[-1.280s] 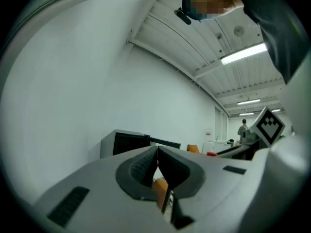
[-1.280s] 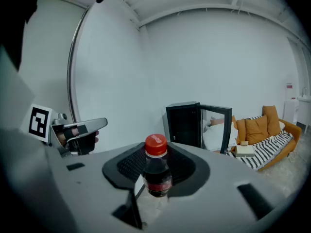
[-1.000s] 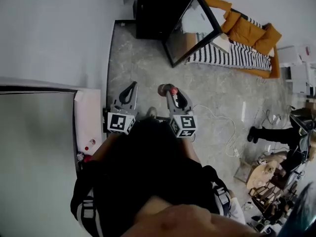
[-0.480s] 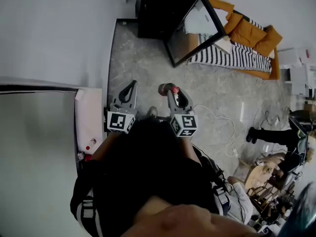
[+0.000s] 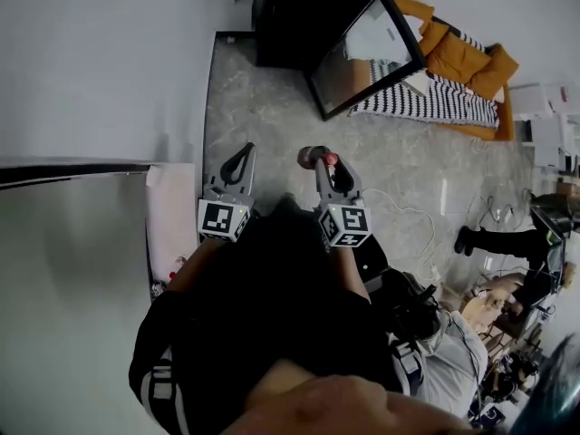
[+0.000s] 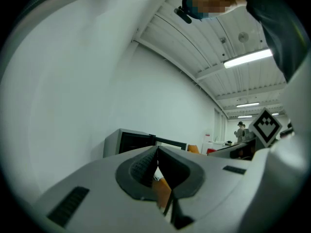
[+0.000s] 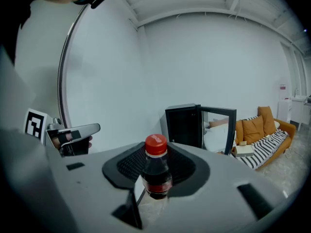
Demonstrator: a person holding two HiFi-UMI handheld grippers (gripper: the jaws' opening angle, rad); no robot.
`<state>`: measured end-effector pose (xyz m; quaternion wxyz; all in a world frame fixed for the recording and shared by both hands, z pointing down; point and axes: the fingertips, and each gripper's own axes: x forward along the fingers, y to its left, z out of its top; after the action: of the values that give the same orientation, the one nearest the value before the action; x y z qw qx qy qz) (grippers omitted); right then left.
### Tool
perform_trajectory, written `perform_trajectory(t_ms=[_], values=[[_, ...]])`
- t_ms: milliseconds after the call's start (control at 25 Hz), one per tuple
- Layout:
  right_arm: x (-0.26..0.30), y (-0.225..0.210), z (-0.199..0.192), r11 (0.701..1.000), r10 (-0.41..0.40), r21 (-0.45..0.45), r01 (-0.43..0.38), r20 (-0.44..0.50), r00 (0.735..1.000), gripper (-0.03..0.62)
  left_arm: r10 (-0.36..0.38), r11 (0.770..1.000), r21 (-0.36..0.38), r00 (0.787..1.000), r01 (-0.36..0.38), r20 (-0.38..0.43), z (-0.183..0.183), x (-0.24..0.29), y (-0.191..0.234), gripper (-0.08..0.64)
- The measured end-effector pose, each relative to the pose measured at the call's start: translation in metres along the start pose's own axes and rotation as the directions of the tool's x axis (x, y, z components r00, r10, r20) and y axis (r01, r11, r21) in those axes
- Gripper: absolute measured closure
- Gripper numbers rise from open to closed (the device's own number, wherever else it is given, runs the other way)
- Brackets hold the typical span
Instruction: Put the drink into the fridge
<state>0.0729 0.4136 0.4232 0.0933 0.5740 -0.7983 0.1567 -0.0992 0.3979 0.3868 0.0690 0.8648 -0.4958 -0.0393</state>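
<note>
The drink is a small dark cola bottle (image 7: 156,171) with a red cap, held upright between the pads of my right gripper (image 7: 156,181), which is shut on it. In the head view the right gripper (image 5: 319,159) holds the bottle (image 5: 328,159) out over the stone floor. My left gripper (image 5: 241,154) is level beside it, shut and empty; its pads meet at the tip (image 6: 156,152). The fridge (image 5: 299,16) is a small black cabinet ahead by the wall, its glass door (image 5: 367,53) swung open to the right. It also shows in the right gripper view (image 7: 183,125).
An orange sofa (image 5: 458,62) with a striped blanket stands right of the fridge. A white cable (image 5: 412,217) lies on the floor to my right. A person (image 5: 498,243) and clutter are at the far right. A white wall and a pale ledge (image 5: 168,211) run along my left.
Both grippers and the bottle have moved a little forward toward the fridge, which now sits closer. The grip on the bottle is unchanged.
</note>
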Motion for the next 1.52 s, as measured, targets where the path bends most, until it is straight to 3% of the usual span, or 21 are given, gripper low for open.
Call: perform_trajectory(t_ms=[360,600,1520], values=[[0.034,-0.002,-0.004,0.999,-0.037,0.01,0.038,-0.018,0.999,0.469,0.007,1.0,-0.029,1.0,-0.008,-0.025,0.009,0.015,0.031,0.555],[0.071,-0.02,0.007,1.0,-0.029,0.005,0.029,-0.01,1.0,0.469,0.023,0.999,-0.027,0.999,-0.024,-0.038,0.0,0.054,0.051,0.555],[0.291,-0.163,0.1,0.996,0.069,-0.054,-0.071,-0.033,0.997,0.469,0.055,0.998,0.007,0.993,-0.054,-0.109,0.001,0.327,0.094,0.555]])
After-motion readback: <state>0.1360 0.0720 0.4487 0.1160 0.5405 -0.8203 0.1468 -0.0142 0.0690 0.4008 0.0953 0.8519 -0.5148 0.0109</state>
